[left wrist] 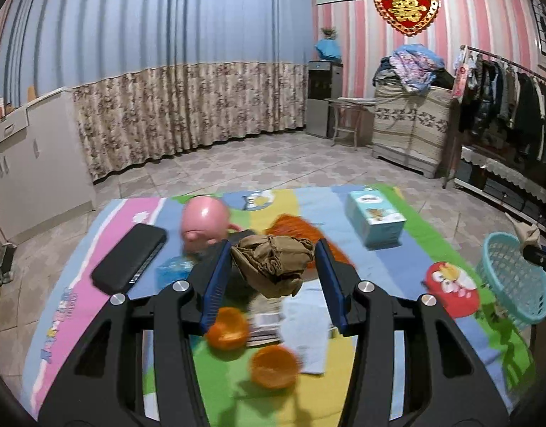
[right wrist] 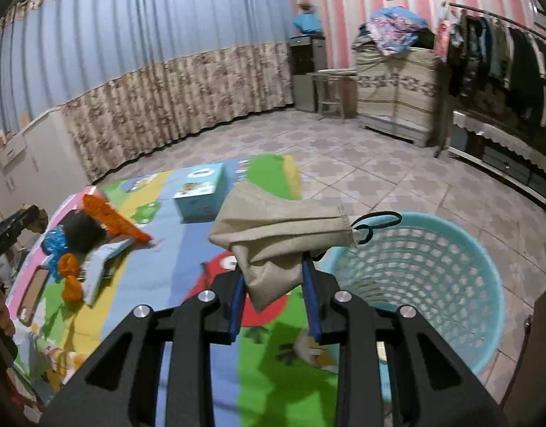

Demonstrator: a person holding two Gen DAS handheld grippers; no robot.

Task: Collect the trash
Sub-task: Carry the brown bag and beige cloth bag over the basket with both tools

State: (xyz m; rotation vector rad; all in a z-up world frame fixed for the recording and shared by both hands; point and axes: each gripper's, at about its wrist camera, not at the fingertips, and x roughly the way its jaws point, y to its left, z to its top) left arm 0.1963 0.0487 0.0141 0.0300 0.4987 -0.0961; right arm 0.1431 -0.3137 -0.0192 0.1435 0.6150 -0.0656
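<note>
My left gripper [left wrist: 273, 259] is shut on a crumpled brown paper ball [left wrist: 273, 263] and holds it above the colourful play mat [left wrist: 77, 249]. My right gripper [right wrist: 273, 267] is shut on a beige cloth pouch [right wrist: 273, 242] with a black cord, held just left of the teal plastic basket [right wrist: 415, 284]. The basket also shows at the right edge of the left wrist view [left wrist: 514, 277]. Two orange peel halves [left wrist: 251, 348] lie on the mat under my left gripper, also seen in the right wrist view [right wrist: 69, 277].
On the mat lie a pink piggy bank [left wrist: 203, 224], a black case [left wrist: 128, 258], a light blue tissue box [left wrist: 374, 219], an orange fringed item [left wrist: 297, 227], papers [left wrist: 301, 327] and a red round toy [left wrist: 450, 284]. Tiled floor surrounds the mat. A clothes rack [left wrist: 504, 106] stands at the right.
</note>
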